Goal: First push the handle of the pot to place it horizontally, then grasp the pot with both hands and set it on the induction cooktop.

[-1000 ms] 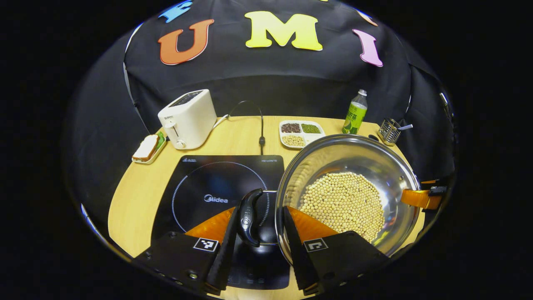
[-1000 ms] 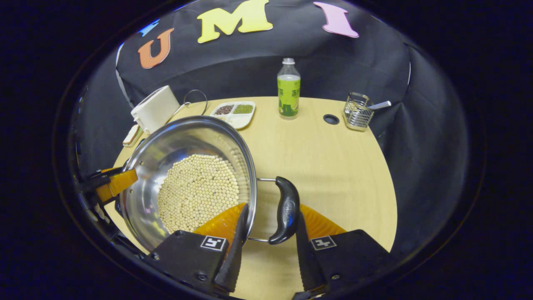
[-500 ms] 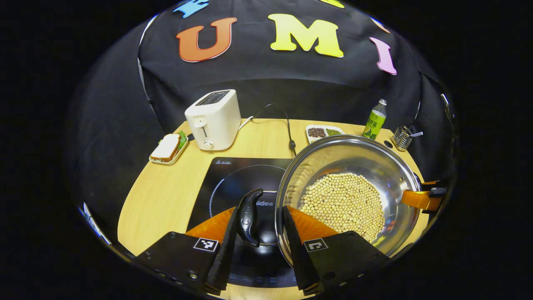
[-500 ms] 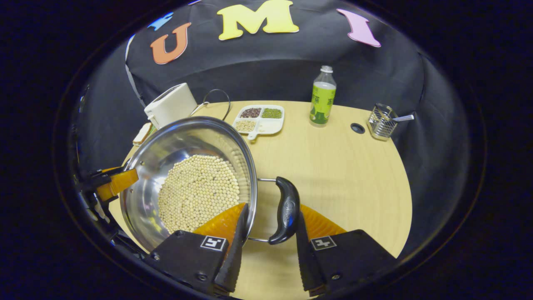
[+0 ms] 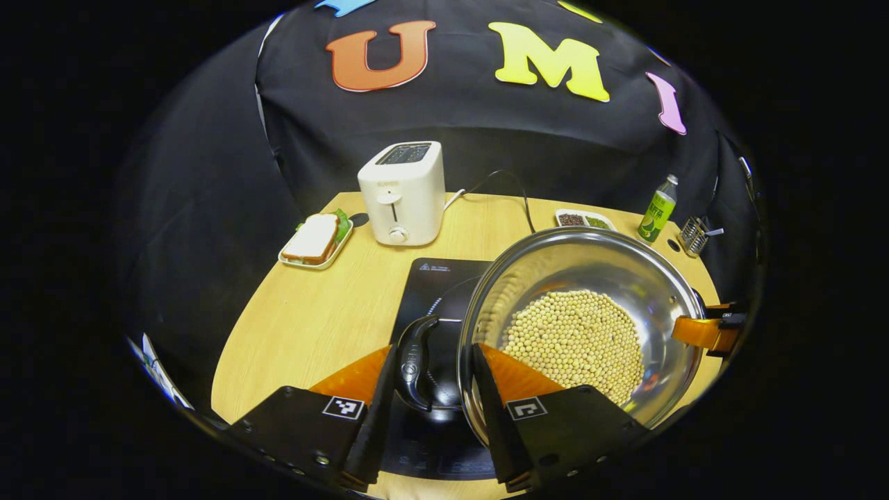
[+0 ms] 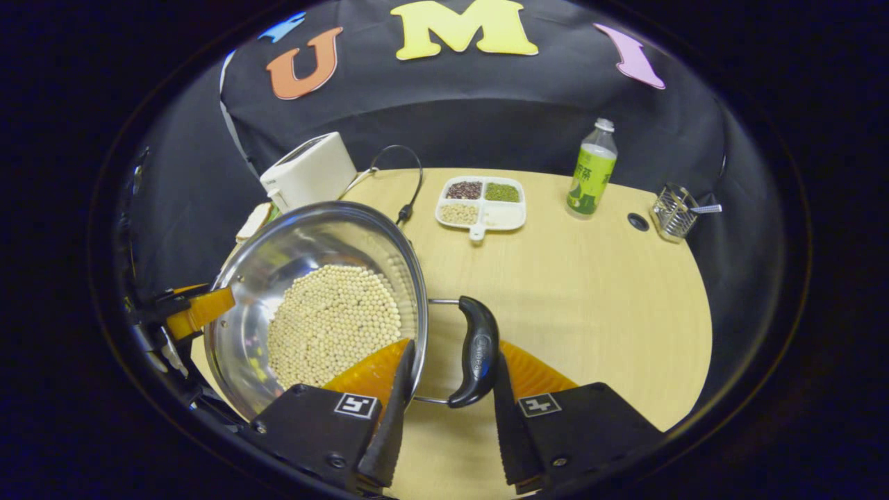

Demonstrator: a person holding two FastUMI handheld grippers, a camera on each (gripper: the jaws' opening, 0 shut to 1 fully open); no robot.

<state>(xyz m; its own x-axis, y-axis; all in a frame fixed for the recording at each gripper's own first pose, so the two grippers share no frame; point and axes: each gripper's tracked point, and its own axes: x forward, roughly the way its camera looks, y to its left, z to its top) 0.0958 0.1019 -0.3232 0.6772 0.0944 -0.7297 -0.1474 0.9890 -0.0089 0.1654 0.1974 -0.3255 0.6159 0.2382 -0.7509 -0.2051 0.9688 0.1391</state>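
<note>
Gripping: both grippers straddle the pot's side handles, one each
Left gripper (image 5: 430, 410): fingers part-open around left handle (image 5: 414, 361); contact on both sides unclear, can't tell if clamped
Right gripper (image 6: 448, 410): fingers part-open around right handle (image 6: 474, 351); one finger reaches inside the rim, the other looks to touch the handle's outer side, clamp unconfirmed
Pot (image 5: 583, 278): steel, holds soybeans (image 5: 575, 342); sits at 3 o'clock over the induction cooktop (image 5: 434, 288), overlapping its right part
Table (image 6: 576, 292): toaster (image 5: 403, 191) at 12 o'clock of cooktop, sandwich plate (image 5: 314, 239) at 10
Right gripper view: bean tray (image 6: 480, 201), bottle (image 6: 590, 173), wire holder (image 6: 672, 212) at far edge
</note>
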